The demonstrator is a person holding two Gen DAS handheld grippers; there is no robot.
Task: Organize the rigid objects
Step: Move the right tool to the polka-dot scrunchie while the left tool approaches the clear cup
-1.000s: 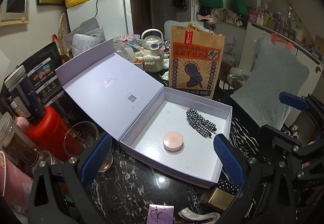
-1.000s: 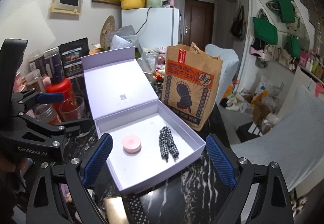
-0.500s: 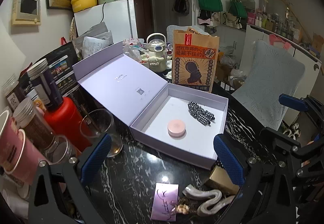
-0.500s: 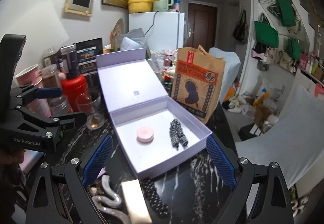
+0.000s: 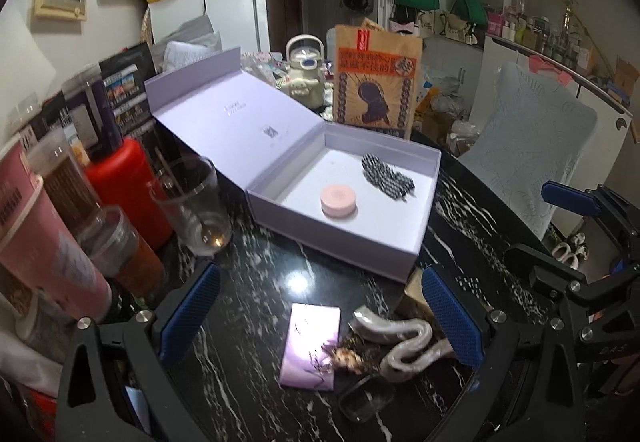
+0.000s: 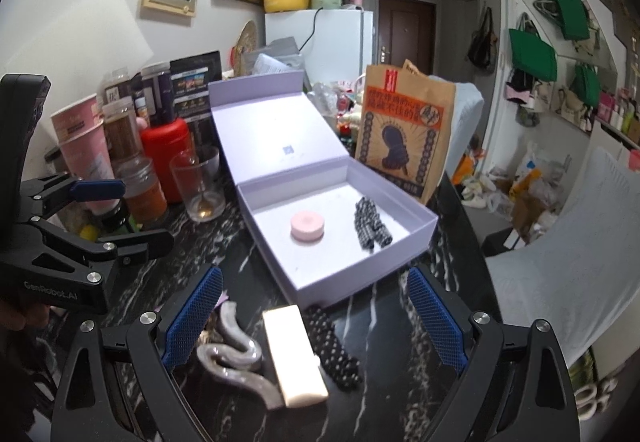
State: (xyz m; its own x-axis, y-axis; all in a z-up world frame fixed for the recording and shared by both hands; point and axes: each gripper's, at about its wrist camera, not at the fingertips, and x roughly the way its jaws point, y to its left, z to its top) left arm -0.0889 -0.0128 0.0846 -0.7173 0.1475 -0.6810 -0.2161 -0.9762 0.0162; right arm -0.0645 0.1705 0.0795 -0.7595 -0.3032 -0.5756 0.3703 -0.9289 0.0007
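Note:
An open lilac box (image 5: pixel 416 254) (image 6: pixel 360 284) sits on the black marble table, holding a pink round compact (image 5: pixel 338 201) (image 6: pixel 307 226) and a checked hair tie (image 5: pixel 387 177) (image 6: pixel 370 224). In front of the box lie a wavy silver hair clip (image 5: pixel 404 342) (image 6: pixel 236 356), a shiny lilac card (image 5: pixel 312 346), a cream block (image 6: pixel 294 354) and a dotted black band (image 6: pixel 334 346). My left gripper (image 5: pixel 320 312) is open and empty above the card. My right gripper (image 6: pixel 312 316) is open and empty above the cream block.
A glass (image 5: pixel 192 202) (image 6: pixel 198 188), a red bottle (image 5: pixel 128 194) (image 6: pixel 166 158), jars and pink cups (image 5: pixel 44 254) stand at the left. A brown paper bag (image 5: pixel 374 82) (image 6: pixel 404 130) stands behind the box. The table edge runs along the right.
Both grippers have pulled back from the box and risen. The clip, card, cream block and dotted band have come into view in front of the box.

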